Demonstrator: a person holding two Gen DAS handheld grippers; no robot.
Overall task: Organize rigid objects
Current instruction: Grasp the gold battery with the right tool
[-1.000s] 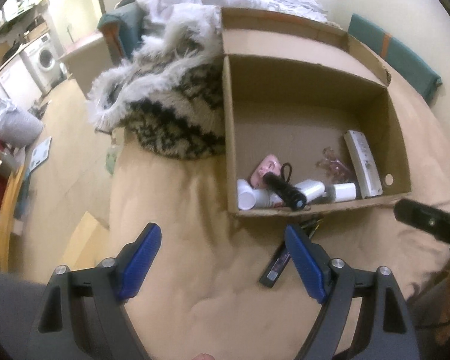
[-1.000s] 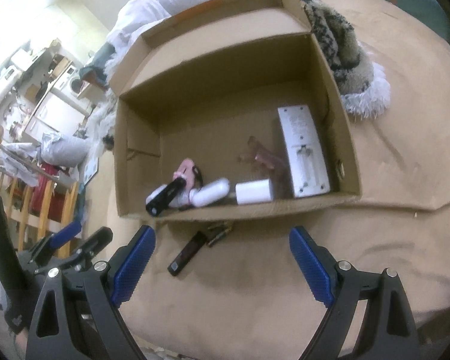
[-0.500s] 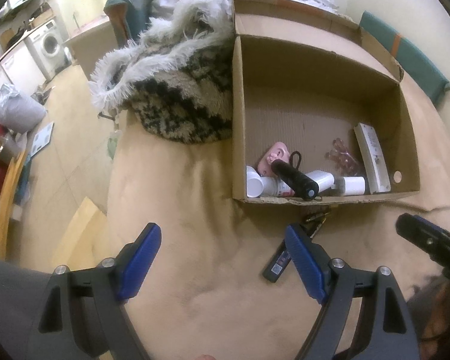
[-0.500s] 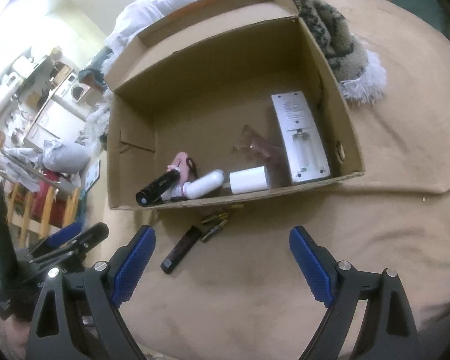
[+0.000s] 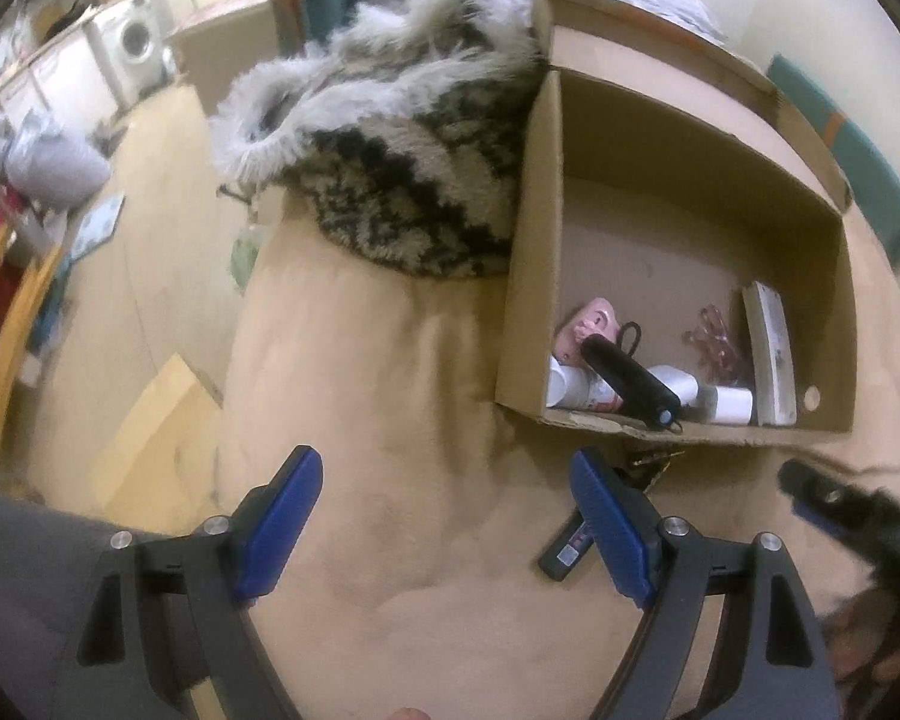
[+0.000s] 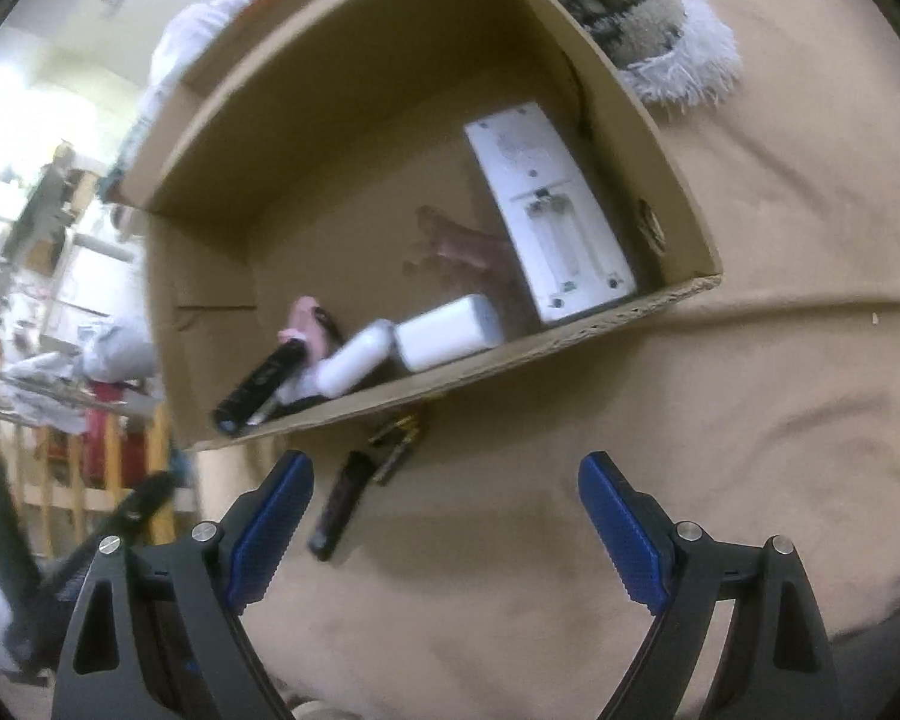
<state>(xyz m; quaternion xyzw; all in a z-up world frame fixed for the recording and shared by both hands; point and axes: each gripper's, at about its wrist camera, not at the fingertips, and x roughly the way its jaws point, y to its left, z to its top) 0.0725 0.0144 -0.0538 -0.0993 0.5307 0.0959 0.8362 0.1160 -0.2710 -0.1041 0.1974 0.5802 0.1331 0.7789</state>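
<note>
A fluffy black and white blanket [image 5: 414, 180] lies on the left, just beside the cardboard box [image 5: 528, 276]. Both sit on a soft tan bed cover [image 5: 390, 420]. Far off on the left there is a washing machine [image 5: 133, 39] and a yellow chair [image 5: 6, 324].

The left claw [image 5: 444, 516] is wide open and holds nothing. Its blue fingers [image 5: 282, 516] hang over the bare cover. Its right finger hides part of a flat black stick [image 5: 561, 552] that lies on the cover in front of the box. Some small batteries [image 6: 399, 438] lie right by the stick, close to the front wall of the box. The right claw [image 6: 444, 516] is wide open too and holds nothing. The black stick lies just past its left finger.

The box is open on top. Things are piled along its front wall. From the left there is a pink thing [image 5: 591, 324], a black flashlight [image 5: 627, 378] lying on top of white bottles [image 5: 576, 393], and a short white tube [image 6: 447, 333]. Behind them is something clear and pinkish [image 5: 714, 342]. A long white remote [image 6: 549, 210] leans at the right side, with its battery slot empty.
</note>
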